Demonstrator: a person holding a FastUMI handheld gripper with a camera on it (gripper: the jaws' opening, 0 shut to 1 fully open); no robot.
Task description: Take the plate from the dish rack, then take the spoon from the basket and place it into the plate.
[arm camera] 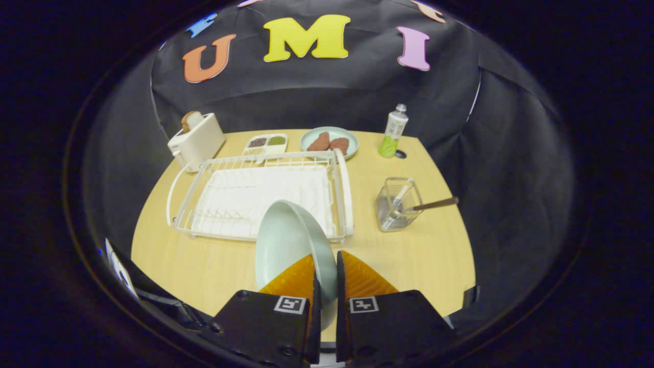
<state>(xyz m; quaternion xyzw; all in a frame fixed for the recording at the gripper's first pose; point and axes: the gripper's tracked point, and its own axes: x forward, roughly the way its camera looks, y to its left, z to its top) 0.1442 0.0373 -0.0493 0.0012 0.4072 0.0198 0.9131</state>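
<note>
The hand-held gripper (327,276) is clamped on the plate's (288,240) rim, holding it on edge just in front of the rack (255,197). Right of the rack, the spoon (431,205) leans in the basket (398,204) on the surface (424,255).

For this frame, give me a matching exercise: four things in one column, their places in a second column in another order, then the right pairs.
Things:
1. plate
2. spoon
3. toaster
4. bottle

Places:
A. far corner of the table, beside the dish rack
B. standing in the clear basket
C. held on edge between the gripper's fingers
D. upright beyond the basket, beside the dish of food

Pairs: 1-C, 2-B, 3-A, 4-D
</note>
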